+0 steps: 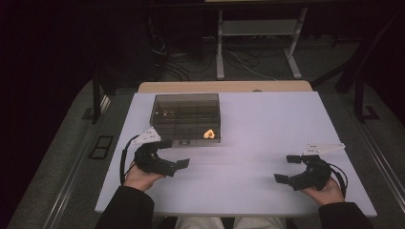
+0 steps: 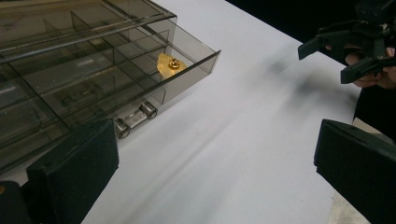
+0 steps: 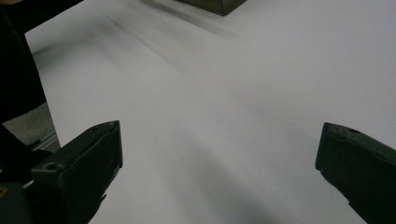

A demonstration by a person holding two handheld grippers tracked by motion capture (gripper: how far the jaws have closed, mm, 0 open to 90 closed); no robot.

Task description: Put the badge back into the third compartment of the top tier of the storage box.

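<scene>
Resting low over the near part of the white table [image 1: 248,143], both grippers, each held in a hand coming in from the near edge. Left gripper [image 1: 174,153] sitting just in front of the smoky clear compartment box [image 1: 186,117], jaws spread wide and holding nothing — in the left gripper view, the two black jaws standing far apart at the bottom corners with bare table between them. Right gripper [image 1: 287,168] lying well apart from the box, toward the table's right side, jaws likewise spread wide and empty; seen again in the left gripper view as the far gripper [image 2: 348,58] at the upper right.

Lying inside the box, in the front compartment at its right corner, a small yellow-orange piece [image 1: 209,134] — showing in the left gripper view [image 2: 171,64] with a small brass-coloured part on top. Box lid lying shut over the dividers, a small metal latch [image 2: 136,119] sitting at its front edge, close to the left jaw. Just peeking in at the top of the right gripper view, one corner of the box [image 3: 215,4].
</scene>
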